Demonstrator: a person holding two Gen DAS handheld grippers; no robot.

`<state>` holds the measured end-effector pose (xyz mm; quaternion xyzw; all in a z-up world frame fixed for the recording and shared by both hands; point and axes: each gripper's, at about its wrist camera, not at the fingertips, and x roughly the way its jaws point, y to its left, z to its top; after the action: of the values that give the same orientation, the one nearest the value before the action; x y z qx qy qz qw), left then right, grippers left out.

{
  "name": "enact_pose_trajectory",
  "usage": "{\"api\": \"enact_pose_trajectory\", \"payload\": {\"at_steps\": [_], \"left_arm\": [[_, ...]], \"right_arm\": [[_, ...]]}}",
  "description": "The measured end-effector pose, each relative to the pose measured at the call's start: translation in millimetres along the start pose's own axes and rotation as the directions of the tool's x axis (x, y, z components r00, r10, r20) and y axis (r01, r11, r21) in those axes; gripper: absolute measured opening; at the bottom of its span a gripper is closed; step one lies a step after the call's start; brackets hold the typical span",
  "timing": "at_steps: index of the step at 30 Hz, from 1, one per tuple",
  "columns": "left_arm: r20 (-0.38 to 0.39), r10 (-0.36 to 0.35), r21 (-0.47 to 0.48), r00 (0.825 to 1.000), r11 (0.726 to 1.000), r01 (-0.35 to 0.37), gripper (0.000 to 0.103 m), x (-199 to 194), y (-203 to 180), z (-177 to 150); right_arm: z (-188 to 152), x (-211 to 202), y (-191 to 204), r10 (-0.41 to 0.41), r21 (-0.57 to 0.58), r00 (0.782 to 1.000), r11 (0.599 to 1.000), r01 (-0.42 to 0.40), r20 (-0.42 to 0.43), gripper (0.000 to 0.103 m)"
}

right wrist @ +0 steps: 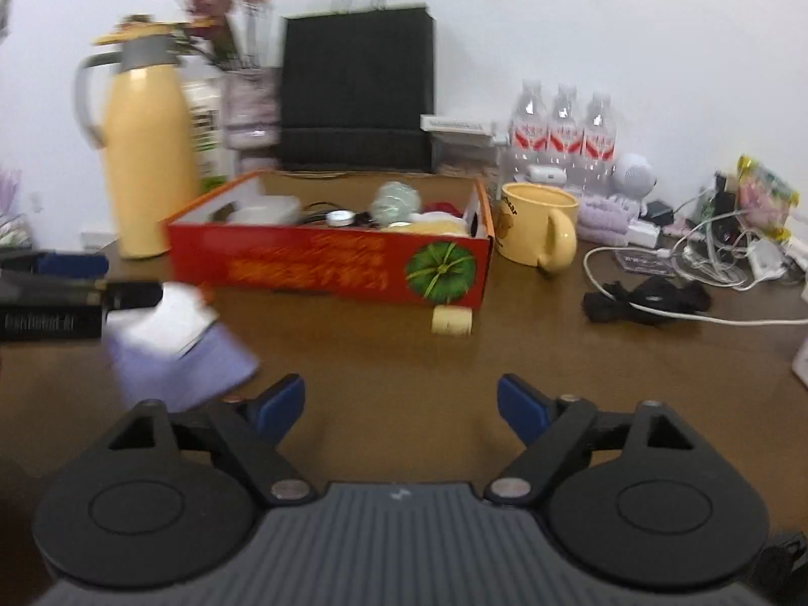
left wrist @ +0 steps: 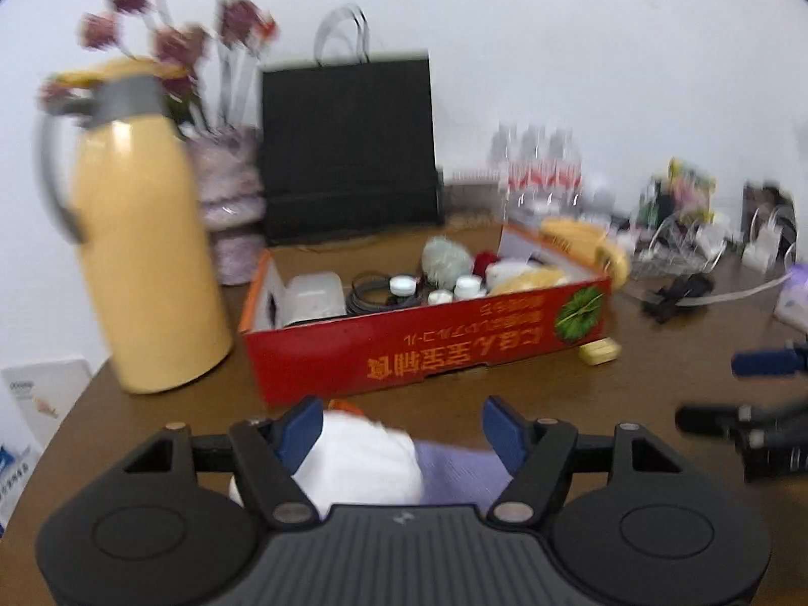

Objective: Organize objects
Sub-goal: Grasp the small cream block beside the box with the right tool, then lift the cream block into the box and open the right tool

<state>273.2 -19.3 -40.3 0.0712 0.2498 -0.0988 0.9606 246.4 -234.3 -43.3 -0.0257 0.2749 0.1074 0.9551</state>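
The left gripper point(left wrist: 401, 426) is seen with its blue pads point(left wrist: 303, 429) set apart on either side of a white and lilac bundle point(left wrist: 368, 464); the pictures are blurred, and whether the pads press on the bundle cannot be told. In the right wrist view the same bundle point(right wrist: 177, 348) is seen at the tips of that gripper, near the front left part of the table point(right wrist: 404, 379). The right gripper point(right wrist: 401, 404) stands wide, with only bare tabletop between its pads point(right wrist: 520, 406).

At the back of the table, against the wall, a black bag point(right wrist: 356, 86) is stood upright. A yellow jug point(right wrist: 144, 161) with a grey handle is placed upright toward the back left corner, with a vase of flowers point(left wrist: 230, 192) just behind it. A red box point(right wrist: 328, 257) lies open in the middle of the table, in front of the bag; small things are heaped inside, among them white-capped bottles point(left wrist: 467, 285) and a coil of black cable point(left wrist: 371, 290). Three water bottles point(right wrist: 563, 131) are lined up along the back edge, right of the bag. A yellow mug point(right wrist: 538, 227) is set just beside the right end of the box. A black strap point(right wrist: 646, 300) and white cables point(right wrist: 656, 262) are spread toward the right edge. A small cream case point(right wrist: 452, 320) lies touching or just beside the box's front right corner.
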Motion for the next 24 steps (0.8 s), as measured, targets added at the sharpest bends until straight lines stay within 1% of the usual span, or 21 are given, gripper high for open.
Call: {"api": "enact_pose_trajectory", "payload": {"at_steps": [1,2,3,4,6,9,10,11,12,13,15,16,17,18,19,20,24], "left_arm": [[-0.027,0.002,0.021,1.0,1.0,-0.001,0.066,21,2,4],[-0.058,0.014,0.054,0.998,0.998,-0.011,0.062,43,4,6],[-0.088,0.037,0.072,0.995,0.997,-0.03,0.057,60,6,8],[-0.111,0.051,0.08,0.993,0.996,-0.042,0.056,74,9,8],[-0.132,0.052,0.062,0.99,0.997,-0.044,0.056,88,16,5],[-0.151,0.016,-0.009,0.988,1.0,-0.018,0.056,95,32,0],[-0.157,0.009,-0.04,0.988,0.999,-0.015,0.054,97,35,-2],[-0.16,-0.007,-0.067,0.987,0.998,-0.004,0.041,98,38,-2],[-0.16,-0.027,-0.078,0.987,0.997,0.015,0.025,98,40,-1],[-0.162,-0.036,-0.073,0.986,0.997,0.024,0.025,98,39,0],[-0.155,-0.046,-0.058,0.987,0.998,0.038,0.025,99,35,1],[-0.149,-0.046,-0.038,0.988,0.998,0.04,0.025,99,31,1],[-0.145,-0.039,-0.014,0.989,0.999,0.038,0.024,99,26,2],[-0.14,-0.036,0.008,0.99,0.999,0.037,0.021,97,21,2],[-0.135,-0.042,0.021,0.99,0.999,0.045,0.011,96,18,3],[-0.13,-0.049,0.024,0.99,0.998,0.053,0.009,93,15,3],[-0.093,-0.072,0.037,0.993,0.996,0.076,0.009,83,7,7]], "right_arm": [[9,21,-5,0.001,0.022,1.0,1.0,-0.001,-0.007,0.083],[16,39,-10,-0.009,0.043,1.0,0.999,0.01,-0.021,0.079],[22,56,-14,-0.031,0.057,0.999,0.998,0.033,-0.037,0.077],[28,72,-18,-0.056,0.068,0.997,0.996,0.059,-0.045,0.075],[33,95,-23,-0.068,0.086,0.996,0.994,0.074,-0.064,0.073],[36,114,-27,-0.063,0.089,0.994,0.994,0.07,-0.085,0.064],[37,118,-27,-0.07,0.083,0.994,0.994,0.077,-0.089,0.057],[36,120,-27,-0.067,0.083,0.993,0.994,0.075,-0.093,0.051],[33,123,-28,-0.051,0.094,0.994,0.994,0.06,-0.099,0.049],[31,124,-29,-0.031,0.111,0.994,0.993,0.042,-0.101,0.049],[28,125,-26,-0.04,0.097,0.995,0.994,0.048,-0.091,0.046],[29,126,-24,-0.039,0.087,0.995,0.995,0.047,-0.09,0.035],[29,127,-24,-0.03,0.083,0.996,0.996,0.037,-0.089,0.031],[30,127,-23,-0.019,0.081,0.996,0.996,0.026,-0.088,0.031],[30,127,-23,-0.016,0.077,0.996,0.997,0.023,-0.087,0.031],[30,126,-22,-0.015,0.07,0.996,0.997,0.021,-0.087,0.031],[29,120,-22,-0.017,0.067,0.998,0.998,0.022,-0.066,0.031]]}}
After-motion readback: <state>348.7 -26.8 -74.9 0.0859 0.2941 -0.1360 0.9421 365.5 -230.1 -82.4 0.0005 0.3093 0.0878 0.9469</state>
